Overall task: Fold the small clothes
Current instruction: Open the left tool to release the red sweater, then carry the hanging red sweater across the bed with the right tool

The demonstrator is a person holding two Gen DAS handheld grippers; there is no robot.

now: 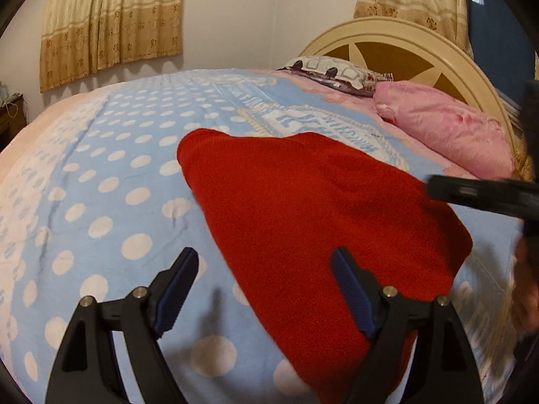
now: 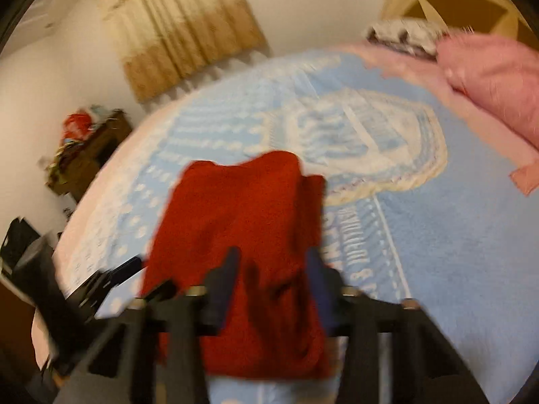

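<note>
A red knit garment [image 1: 303, 219] lies spread on the blue polka-dot bedspread [image 1: 101, 175]. In the left wrist view my left gripper [image 1: 266, 269] stands open just above its near edge: one finger is over the red cloth, the other over bare bedspread, and nothing is pinched. My right gripper [image 1: 471, 195] reaches in from the right over the garment's far side. The right wrist view is blurred. There the right gripper [image 2: 273, 269] has a wrinkled bunch of the red garment [image 2: 242, 202] between its narrow-set fingers.
A pink pillow [image 1: 448, 134] and a patterned pillow [image 1: 333, 70] lie by the cream headboard [image 1: 404, 33]. Curtains [image 1: 111, 27] hang on the far wall. A cluttered wooden side table [image 2: 87, 148] stands beyond the bed's left side.
</note>
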